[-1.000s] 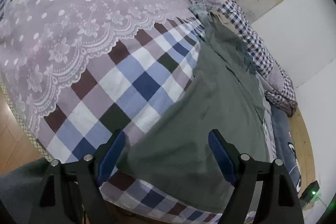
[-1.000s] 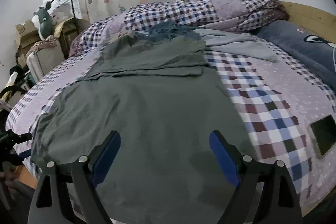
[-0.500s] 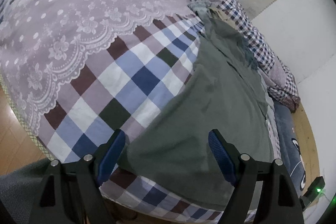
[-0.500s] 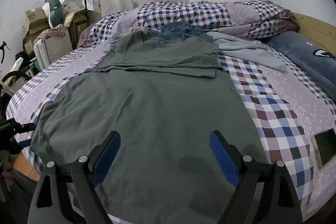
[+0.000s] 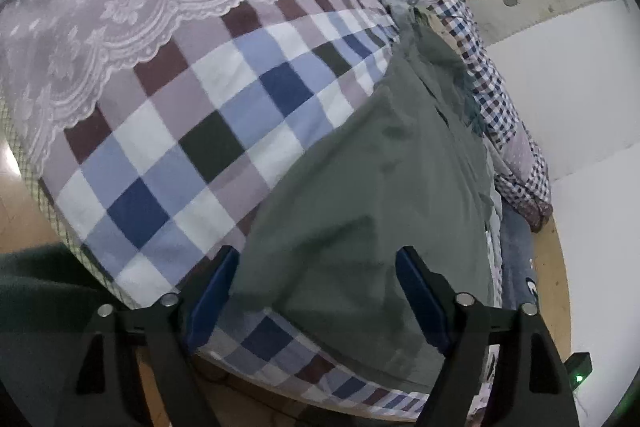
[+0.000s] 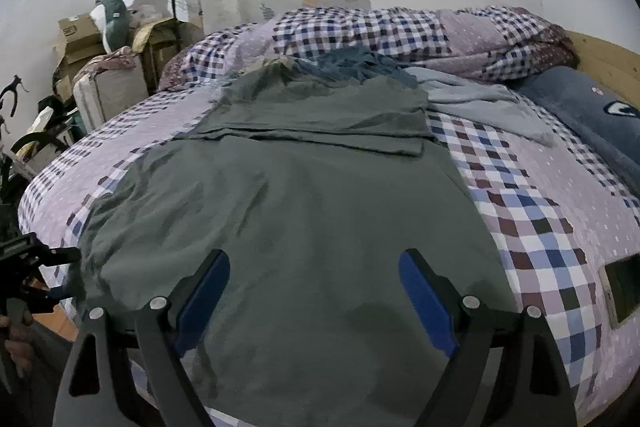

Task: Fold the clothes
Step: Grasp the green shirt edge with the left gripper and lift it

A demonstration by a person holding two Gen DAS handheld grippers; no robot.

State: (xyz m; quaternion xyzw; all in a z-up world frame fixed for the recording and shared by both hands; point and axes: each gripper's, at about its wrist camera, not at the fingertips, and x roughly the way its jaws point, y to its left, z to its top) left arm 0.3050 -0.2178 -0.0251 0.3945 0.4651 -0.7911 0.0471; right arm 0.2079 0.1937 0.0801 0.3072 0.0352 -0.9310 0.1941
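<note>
A grey-green garment (image 6: 304, 195) lies spread flat on the checked bed cover (image 6: 532, 211), its far part folded over across the width. The same garment (image 5: 380, 195) fills the lower middle of the left wrist view. My left gripper (image 5: 316, 267) is open, its blue fingers straddling the garment's near left corner at the bed's edge. My right gripper (image 6: 314, 267) is open just above the garment's near hem, with nothing between its fingers. At the left edge of the right wrist view the left gripper (image 6: 36, 263) shows beside the garment's corner.
A rumpled checked quilt (image 6: 380, 31), a blue garment (image 6: 352, 63) and a pale grey one (image 6: 480, 103) lie at the bed's far side. A dark pillow (image 6: 592, 115) sits right, a phone (image 6: 622, 287) lies near the right edge. Boxes and clutter (image 6: 104, 67) stand left.
Both grippers have come closer to the bed. The left one now reaches the garment's near corner, which is lifted or rumpled slightly. Both stay open.
</note>
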